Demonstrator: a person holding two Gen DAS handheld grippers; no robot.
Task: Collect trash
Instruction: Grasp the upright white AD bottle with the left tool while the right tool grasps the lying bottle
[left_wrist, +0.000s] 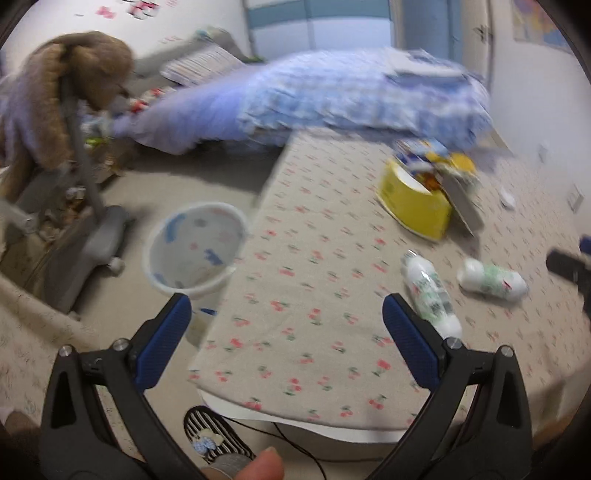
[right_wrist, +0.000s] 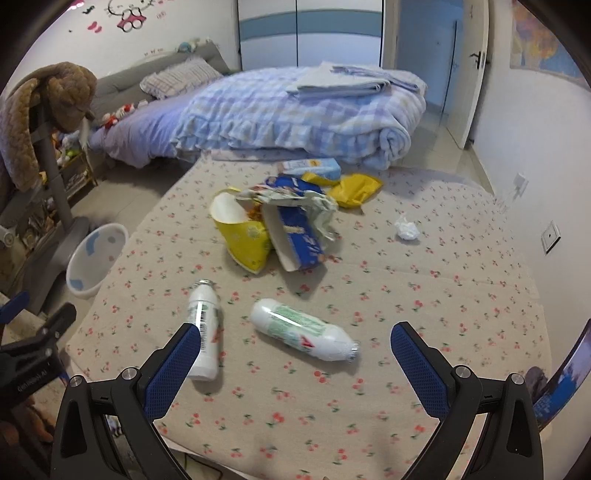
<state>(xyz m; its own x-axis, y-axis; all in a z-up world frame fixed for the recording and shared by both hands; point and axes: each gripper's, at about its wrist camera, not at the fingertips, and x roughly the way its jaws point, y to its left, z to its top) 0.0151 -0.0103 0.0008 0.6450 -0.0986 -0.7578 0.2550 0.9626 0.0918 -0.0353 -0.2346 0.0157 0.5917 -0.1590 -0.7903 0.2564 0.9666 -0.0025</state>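
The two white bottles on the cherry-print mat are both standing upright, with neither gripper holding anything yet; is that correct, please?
Not quite: the two white bottles are lying on their sides on the cherry-print mat, as the right wrist view shows. The rest holds: the left gripper and right gripper are both open and empty.

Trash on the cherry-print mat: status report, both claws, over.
Left claw open, empty. Right claw open, empty. Two bottles and wrappers lie on mat, uncollected. Bin on floor beside mat, path clear.
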